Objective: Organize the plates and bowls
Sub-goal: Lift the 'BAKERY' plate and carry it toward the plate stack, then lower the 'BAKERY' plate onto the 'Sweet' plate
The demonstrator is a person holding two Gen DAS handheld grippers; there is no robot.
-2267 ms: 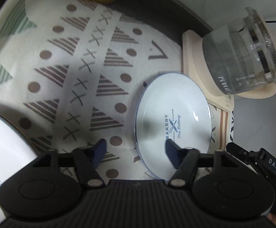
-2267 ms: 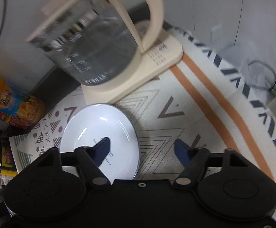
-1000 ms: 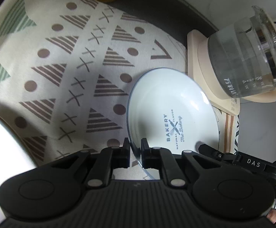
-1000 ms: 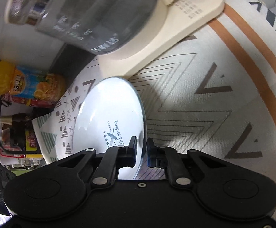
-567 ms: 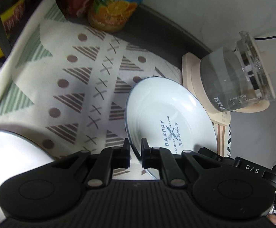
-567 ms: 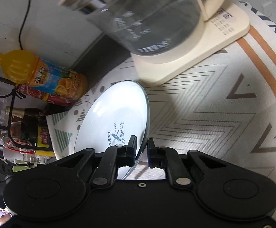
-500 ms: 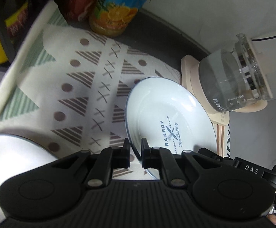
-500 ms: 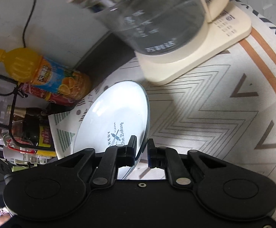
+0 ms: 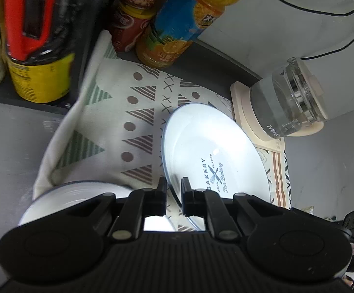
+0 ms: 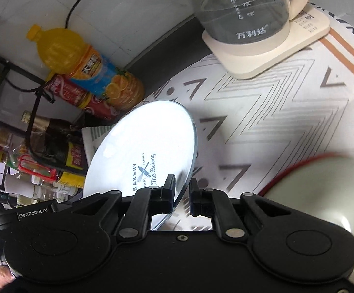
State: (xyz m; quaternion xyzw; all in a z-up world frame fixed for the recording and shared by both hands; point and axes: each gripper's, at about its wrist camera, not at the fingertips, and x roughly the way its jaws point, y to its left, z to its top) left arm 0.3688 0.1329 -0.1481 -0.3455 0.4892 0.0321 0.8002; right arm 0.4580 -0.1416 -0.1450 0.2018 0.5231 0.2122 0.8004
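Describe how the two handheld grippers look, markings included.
Both are matte black with two round side housings, silver pivot screws and blocky black fingers. The left gripper has a ribbed top. The right gripper is smooth, with white GenRobot.AI lettering.

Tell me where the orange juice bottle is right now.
The orange juice bottle lies at upper left in the right wrist view, against the wall, beside a red can, beyond the held plate.
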